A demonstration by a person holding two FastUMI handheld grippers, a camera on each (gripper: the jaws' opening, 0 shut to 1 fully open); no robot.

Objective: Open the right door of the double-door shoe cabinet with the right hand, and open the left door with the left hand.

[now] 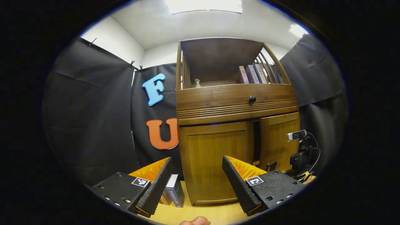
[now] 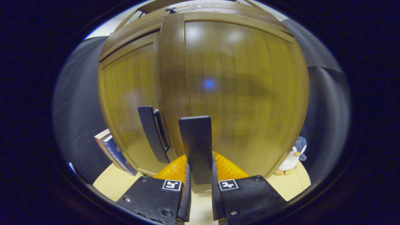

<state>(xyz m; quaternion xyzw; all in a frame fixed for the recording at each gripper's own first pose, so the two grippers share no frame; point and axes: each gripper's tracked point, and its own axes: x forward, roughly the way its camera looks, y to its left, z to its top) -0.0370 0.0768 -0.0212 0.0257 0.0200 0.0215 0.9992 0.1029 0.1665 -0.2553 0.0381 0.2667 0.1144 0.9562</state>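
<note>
In the left gripper view, the left gripper (image 1: 197, 181) hangs with its fingers (image 1: 156, 184) spread wide and nothing between them. Ahead stands the wooden shoe cabinet (image 1: 234, 106) on a pale wood tabletop (image 1: 203, 212). Its left door (image 1: 218, 156) lies flat and closed. The right door (image 1: 279, 140) is swung out slightly, leaving a dark gap between the two doors. Above the doors runs a drawer with a round black knob (image 1: 252, 99), and over that an open shelf holding several upright books (image 1: 253, 74) and a small pale figurine (image 1: 197, 82). Two more books (image 1: 175, 190) stand on the tabletop just beside the cabinet's lower left corner. At the right door's lower edge the right gripper (image 1: 272, 165) shows in part, with its camera gear and cables (image 1: 301, 150) behind it. A fingertip (image 1: 195, 221) peeks in at the bottom edge.

In the right gripper view, the right gripper (image 2: 199, 187) has its fingers (image 2: 186, 190) pressed together on the flat black handle (image 2: 196, 147) of the right door (image 2: 243, 87), which stands close before the lens. The left door (image 2: 131, 103) sits to its left with its own black handle (image 2: 153, 137) untouched. A stuffed penguin toy (image 2: 292, 157) stands on the tabletop (image 2: 293, 181) near the cabinet's right corner, and books (image 2: 114, 153) lean at its left corner.
</note>
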